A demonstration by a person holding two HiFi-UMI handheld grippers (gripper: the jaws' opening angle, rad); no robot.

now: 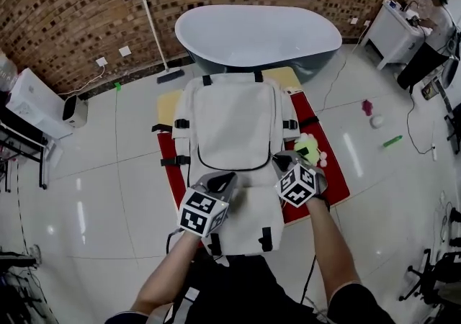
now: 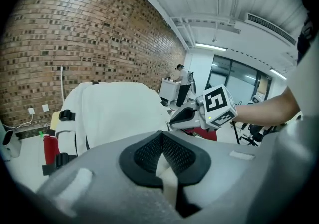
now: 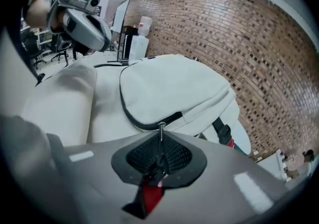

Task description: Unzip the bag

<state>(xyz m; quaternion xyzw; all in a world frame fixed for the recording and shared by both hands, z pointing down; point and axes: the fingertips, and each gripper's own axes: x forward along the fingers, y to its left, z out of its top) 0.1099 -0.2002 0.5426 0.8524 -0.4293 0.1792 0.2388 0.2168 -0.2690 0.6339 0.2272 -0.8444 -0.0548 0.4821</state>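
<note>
A white backpack (image 1: 234, 121) lies flat on a red mat (image 1: 330, 175), its front pocket edged by a dark zipper (image 1: 234, 169). My left gripper (image 1: 224, 181) rests at the pocket's lower left edge; in the left gripper view its jaws (image 2: 163, 161) are shut on a strip of white bag fabric (image 2: 168, 180). My right gripper (image 1: 285, 161) sits at the zipper's right end. In the right gripper view the jaws (image 3: 160, 151) pinch the metal zipper pull (image 3: 161, 136), with a red tab (image 3: 149, 195) hanging behind the pads.
A white bathtub (image 1: 259, 34) stands just beyond the bag against the brick wall. A green and yellow toy (image 1: 308, 148) lies on the mat by my right gripper. A broom (image 1: 155, 34) leans on the wall, and a white appliance (image 1: 32, 103) stands at left. A person (image 1: 436, 6) works at far right.
</note>
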